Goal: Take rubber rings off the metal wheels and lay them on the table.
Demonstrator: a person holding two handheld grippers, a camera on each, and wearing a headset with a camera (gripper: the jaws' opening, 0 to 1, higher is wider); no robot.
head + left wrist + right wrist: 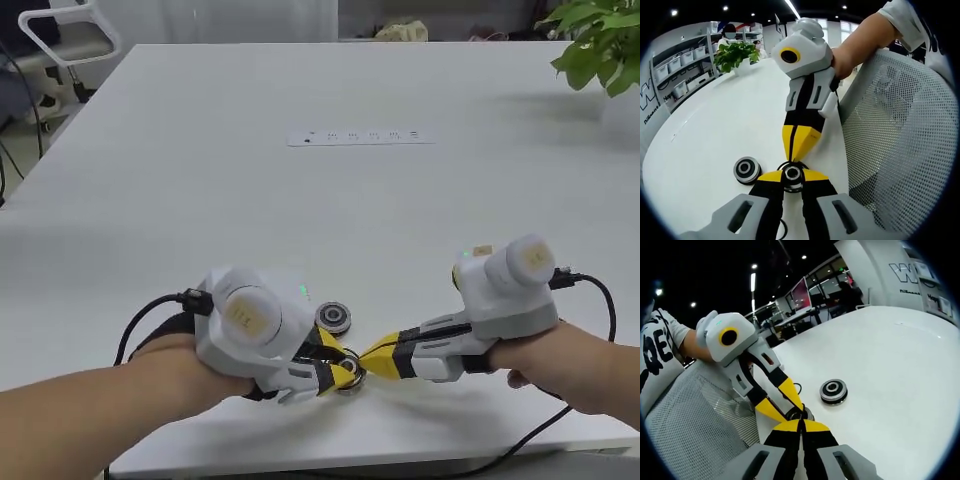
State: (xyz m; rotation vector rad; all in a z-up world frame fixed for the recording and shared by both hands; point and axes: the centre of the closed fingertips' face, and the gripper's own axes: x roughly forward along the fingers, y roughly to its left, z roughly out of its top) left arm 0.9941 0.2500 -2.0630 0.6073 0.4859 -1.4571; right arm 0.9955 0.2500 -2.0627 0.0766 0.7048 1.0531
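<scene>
Left tool (pixel 792 176), right tool (pixel 801 421): apparently closed.

Just beside the loose wheel (pixel 333 317), the held wheel (pixel 792 175) is mostly hidden in the head view by the yellow jaws of both grippers. Whether the right gripper's (pixel 801 424) closed tips pinch its rubber ring (pixel 782 165) cannot be told. Far beyond the loose wheel, the power strip's (pixel 362 137) markings are too small to read, and the frame edge cuts off the plant (pixel 600 45).
</scene>
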